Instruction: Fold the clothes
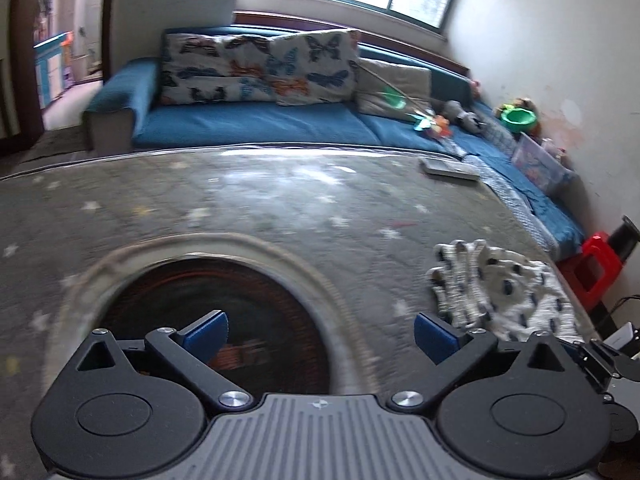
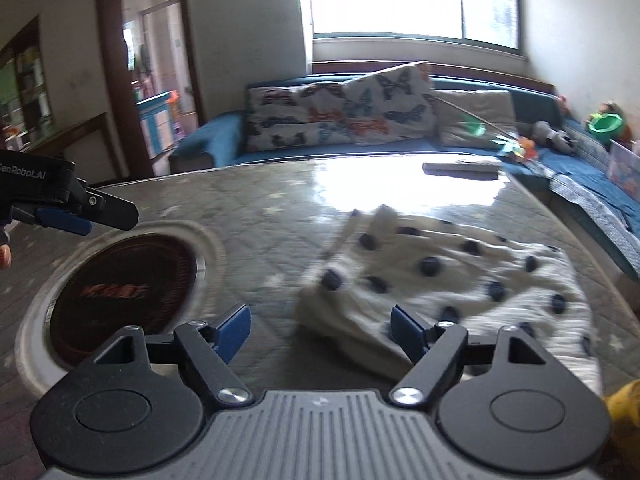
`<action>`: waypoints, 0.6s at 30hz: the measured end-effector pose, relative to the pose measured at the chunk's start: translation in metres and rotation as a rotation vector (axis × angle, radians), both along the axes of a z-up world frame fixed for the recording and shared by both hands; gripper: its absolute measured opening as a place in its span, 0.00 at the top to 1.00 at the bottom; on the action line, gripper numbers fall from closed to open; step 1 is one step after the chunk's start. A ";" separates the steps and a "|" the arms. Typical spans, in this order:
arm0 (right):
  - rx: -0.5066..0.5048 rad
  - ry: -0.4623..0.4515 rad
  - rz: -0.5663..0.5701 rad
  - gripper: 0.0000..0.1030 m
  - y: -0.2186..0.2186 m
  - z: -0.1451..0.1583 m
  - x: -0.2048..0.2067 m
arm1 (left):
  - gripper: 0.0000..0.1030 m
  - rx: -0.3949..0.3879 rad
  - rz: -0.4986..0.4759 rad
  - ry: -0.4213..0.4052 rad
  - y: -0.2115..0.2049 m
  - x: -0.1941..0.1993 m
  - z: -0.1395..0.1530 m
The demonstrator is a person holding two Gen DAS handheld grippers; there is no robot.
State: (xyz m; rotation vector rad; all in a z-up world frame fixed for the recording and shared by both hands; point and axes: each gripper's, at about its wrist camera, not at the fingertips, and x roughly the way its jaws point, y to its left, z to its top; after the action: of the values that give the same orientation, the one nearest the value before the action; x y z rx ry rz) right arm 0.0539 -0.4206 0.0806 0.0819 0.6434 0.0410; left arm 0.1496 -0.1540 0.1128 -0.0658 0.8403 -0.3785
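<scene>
A crumpled white garment with dark blue dots lies on the grey quilted table cover. In the left wrist view the garment is at the right. My right gripper is open and empty, just in front of the garment's near left edge. My left gripper is open and empty, above a round dark inset plate, left of the garment. The left gripper also shows at the left edge of the right wrist view.
The round inset plate sits in the table at the left. A flat remote-like object lies at the table's far edge. Behind is a blue sofa with butterfly pillows and toys. A red stool stands at the right.
</scene>
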 end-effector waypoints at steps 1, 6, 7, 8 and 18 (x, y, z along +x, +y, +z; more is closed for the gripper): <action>-0.001 -0.002 0.016 0.21 0.007 0.001 0.000 | 0.01 0.004 0.013 -0.003 0.009 -0.002 0.002; -0.011 -0.019 0.086 0.19 0.043 0.006 -0.003 | 0.00 0.046 0.080 -0.050 0.052 -0.009 0.022; -0.013 -0.021 0.100 0.18 0.049 0.008 -0.002 | 0.00 0.061 0.093 -0.062 0.061 -0.011 0.026; -0.014 -0.025 0.115 0.18 0.056 0.010 -0.002 | 0.00 0.075 0.107 -0.073 0.070 -0.013 0.030; -0.015 -0.011 0.254 0.15 0.108 0.006 0.014 | 0.00 0.239 0.241 -0.095 0.161 -0.034 0.035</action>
State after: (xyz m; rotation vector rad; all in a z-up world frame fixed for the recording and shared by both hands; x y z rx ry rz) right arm 0.0682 -0.3126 0.0864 -0.0146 0.6396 0.2815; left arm 0.1159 0.0065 0.1481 0.0721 0.7680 -0.0530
